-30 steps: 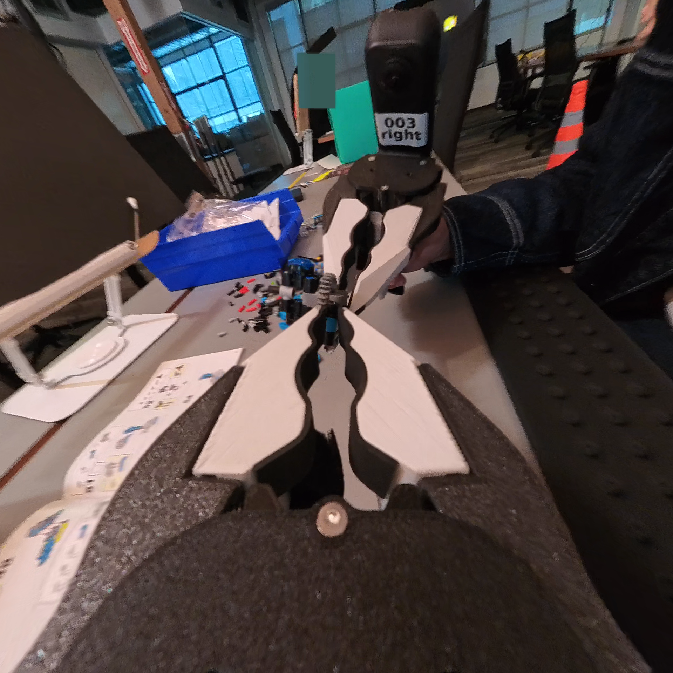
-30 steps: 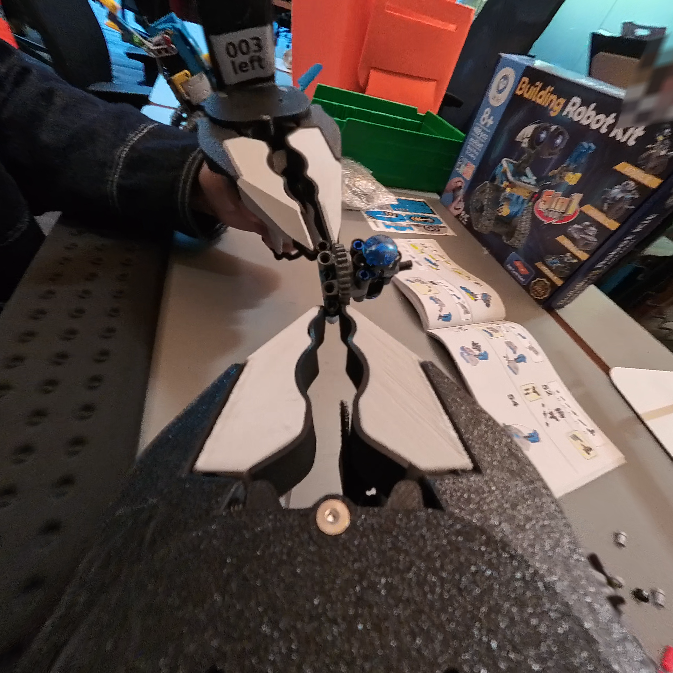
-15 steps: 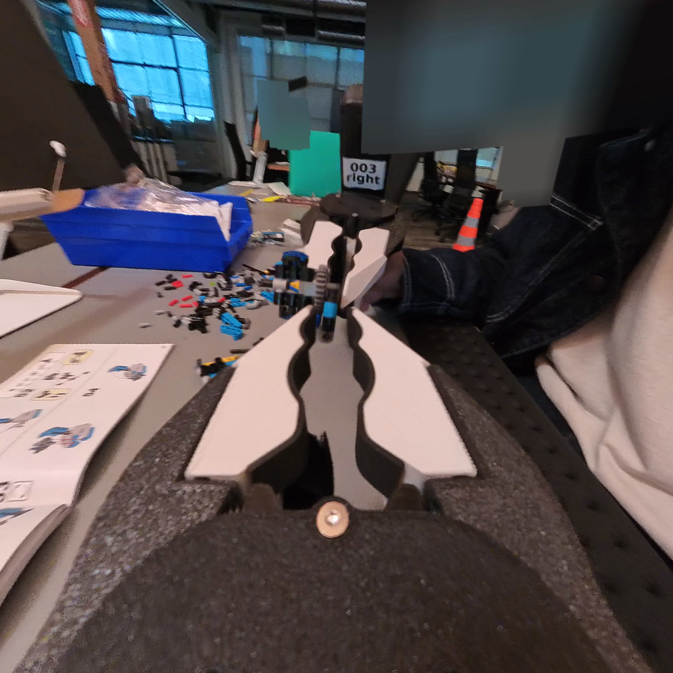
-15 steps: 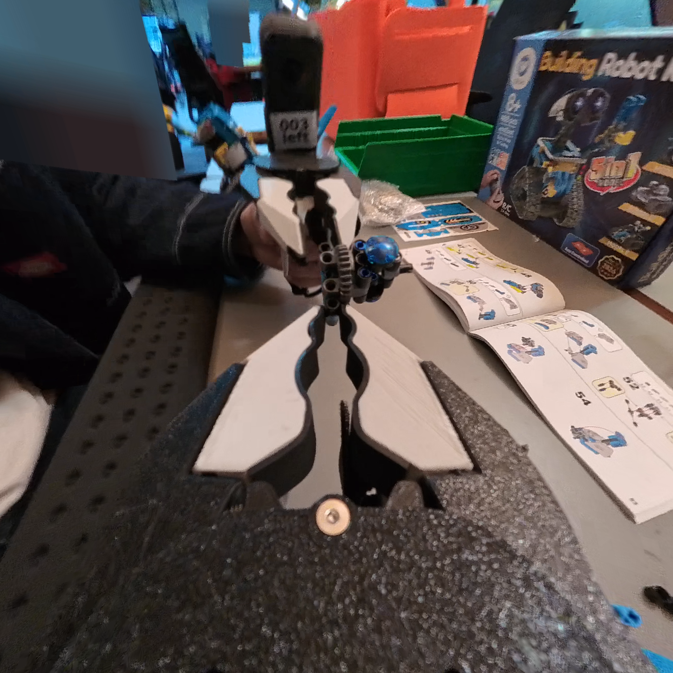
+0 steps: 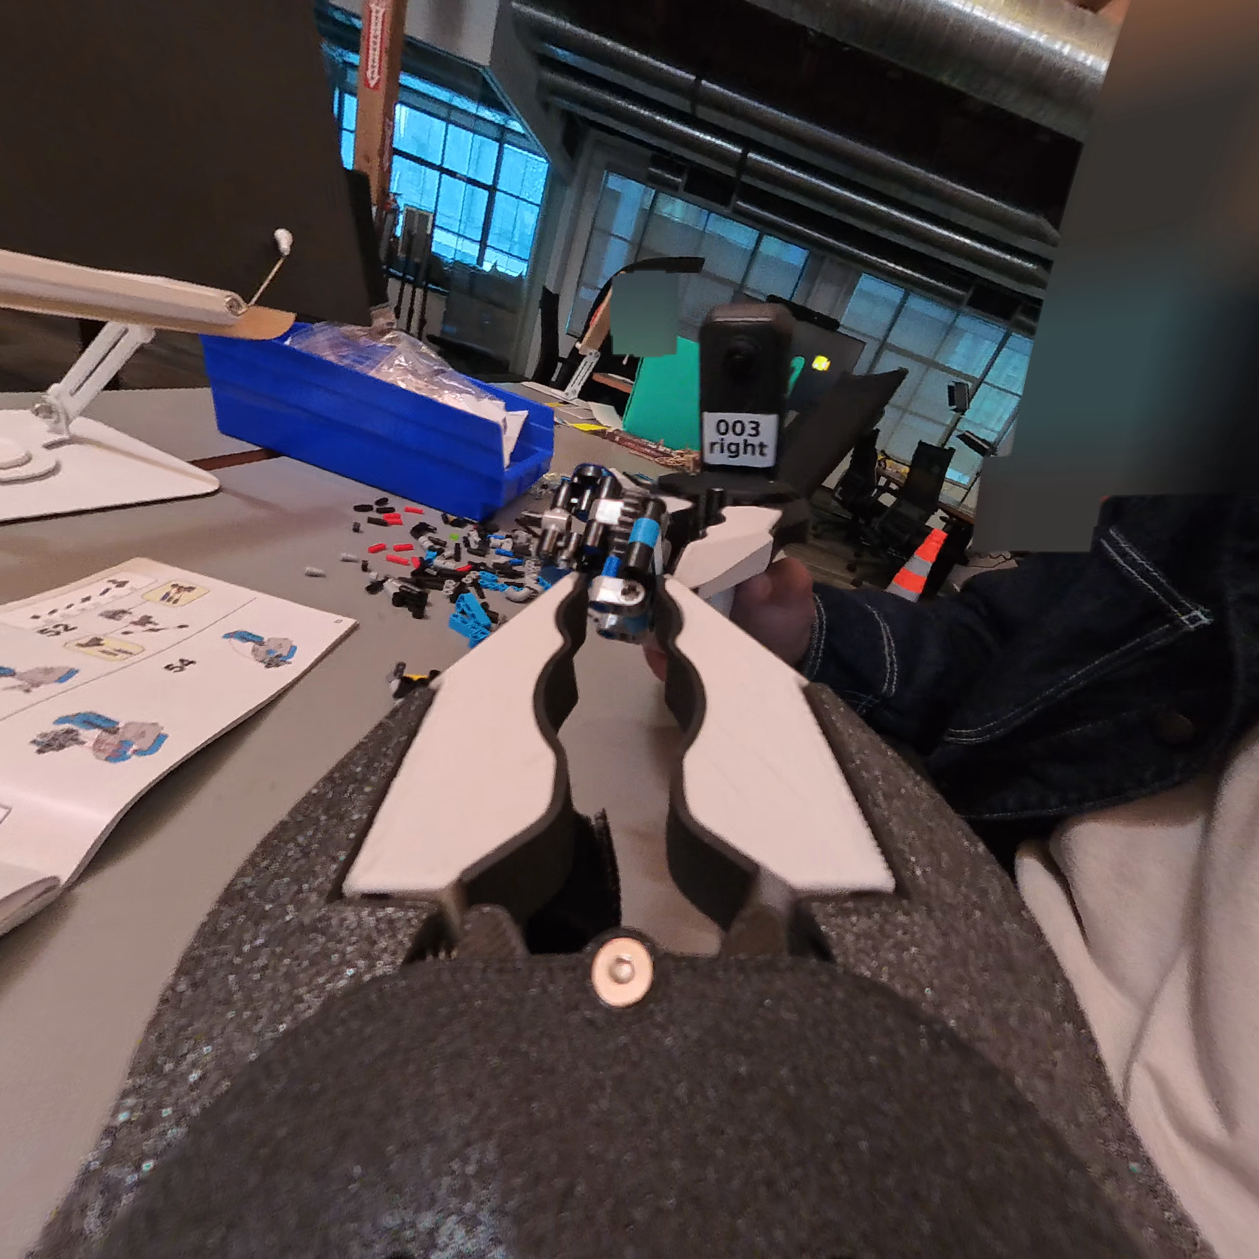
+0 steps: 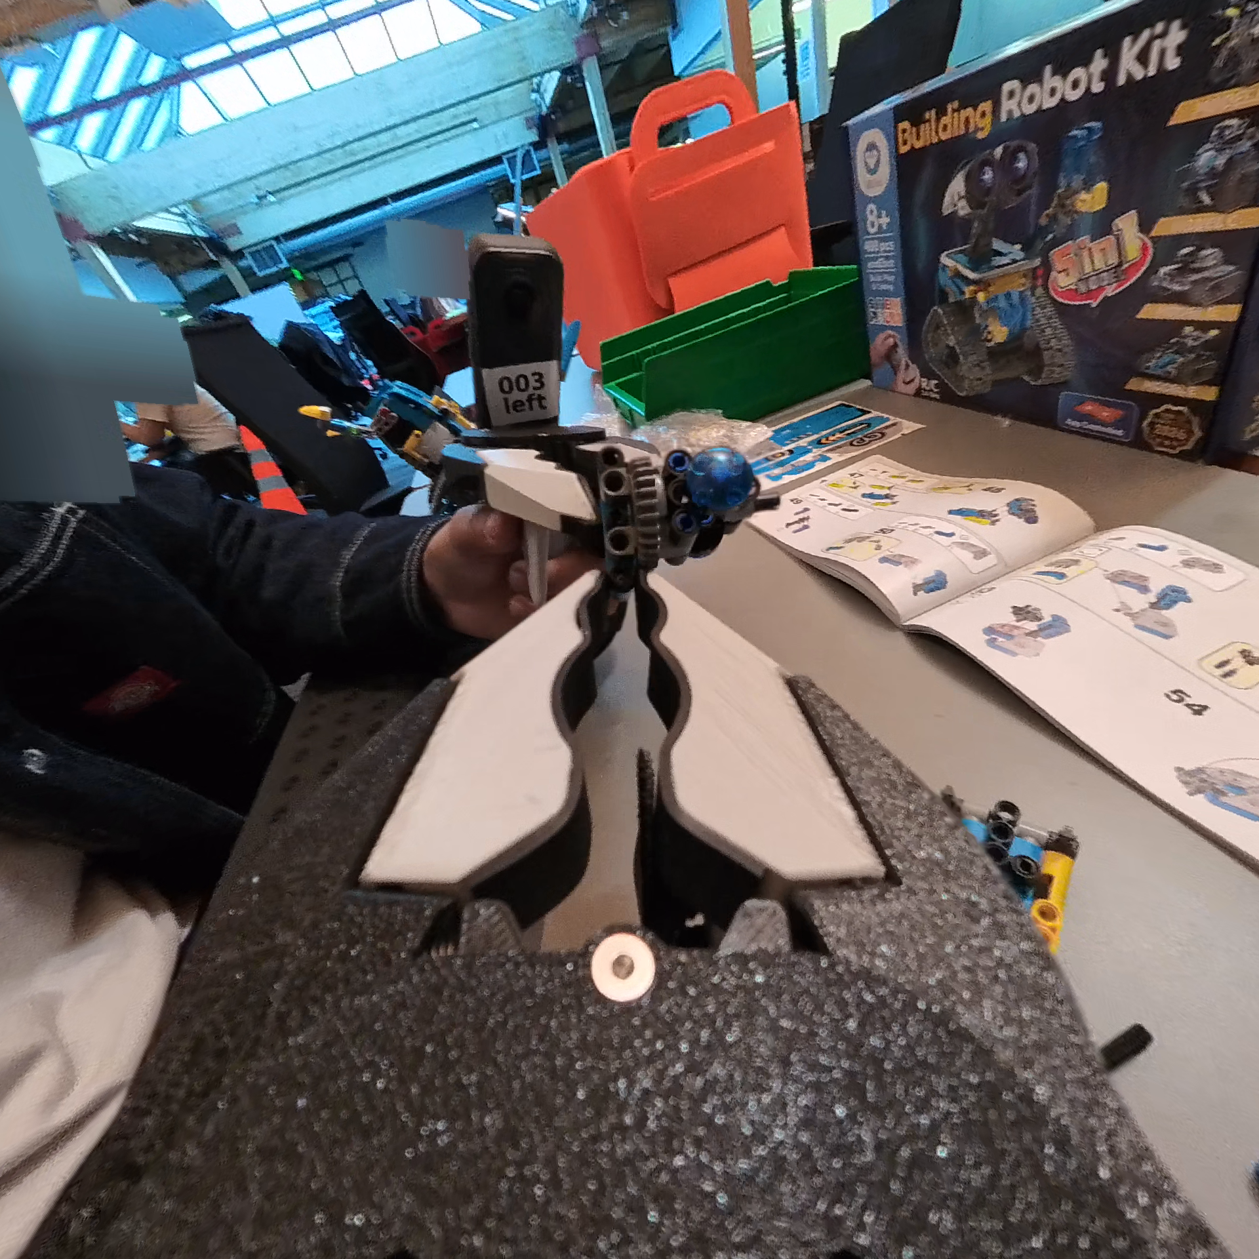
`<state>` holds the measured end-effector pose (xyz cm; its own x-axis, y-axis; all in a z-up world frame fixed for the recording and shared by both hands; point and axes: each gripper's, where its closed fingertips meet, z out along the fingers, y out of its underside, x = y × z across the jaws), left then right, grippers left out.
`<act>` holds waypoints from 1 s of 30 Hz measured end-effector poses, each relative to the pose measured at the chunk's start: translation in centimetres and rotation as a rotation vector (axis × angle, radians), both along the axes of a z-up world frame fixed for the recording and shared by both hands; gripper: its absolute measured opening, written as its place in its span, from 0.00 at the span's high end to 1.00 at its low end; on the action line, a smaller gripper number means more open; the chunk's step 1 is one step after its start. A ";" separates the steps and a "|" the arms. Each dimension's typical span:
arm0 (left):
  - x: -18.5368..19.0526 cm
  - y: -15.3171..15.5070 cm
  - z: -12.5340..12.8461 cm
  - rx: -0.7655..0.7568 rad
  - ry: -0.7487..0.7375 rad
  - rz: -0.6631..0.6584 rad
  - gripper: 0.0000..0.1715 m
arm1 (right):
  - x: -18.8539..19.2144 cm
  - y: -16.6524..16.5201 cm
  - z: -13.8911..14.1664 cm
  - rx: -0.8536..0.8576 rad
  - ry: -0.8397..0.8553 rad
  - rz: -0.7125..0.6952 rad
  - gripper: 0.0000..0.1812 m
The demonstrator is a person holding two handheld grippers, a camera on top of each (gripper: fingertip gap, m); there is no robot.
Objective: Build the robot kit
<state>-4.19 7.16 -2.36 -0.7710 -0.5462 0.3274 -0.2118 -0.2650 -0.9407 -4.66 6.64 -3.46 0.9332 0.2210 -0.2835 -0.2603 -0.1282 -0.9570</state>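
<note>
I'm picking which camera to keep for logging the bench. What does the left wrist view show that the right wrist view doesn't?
Only the left wrist view shows the blue bin, the scattered loose pieces and the white lamp base. Only the right wrist view shows the kit box, the green bin and the orange case. Both show the brick assembly gripped by the left gripper and the right gripper, plus the open instruction booklet.

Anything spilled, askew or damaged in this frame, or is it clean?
Nothing looks damaged. Loose small parts lie scattered on the table in front of the blue bin, and a few more beside the open instruction booklet. Both grippers, left and right, grip one small assembly in mid-air.
</note>
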 end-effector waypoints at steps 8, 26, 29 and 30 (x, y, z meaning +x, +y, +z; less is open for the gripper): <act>0.1 0.7 0.5 0.061 -0.060 0.082 0.93 | 0.1 0.5 -0.4 0.002 0.202 0.043 0.96; -2.1 0.7 -3.9 -0.099 0.435 -0.279 0.96 | -0.1 -2.2 -1.3 -0.086 -0.659 0.048 0.89; -2.7 -0.1 -5.2 -0.038 0.489 -0.308 0.96 | -0.5 -0.9 -2.0 -0.097 -0.729 0.090 0.88; -2.8 -0.3 -5.4 -0.035 0.507 -0.320 0.96 | -0.9 -0.6 -2.2 -0.098 -0.731 0.119 0.88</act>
<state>-7.03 6.85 -7.73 -0.6381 -0.2947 0.7113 -0.7066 -0.1428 -0.6931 -5.56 6.06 -5.64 0.8628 0.3376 0.3764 0.4587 -0.2094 -0.8636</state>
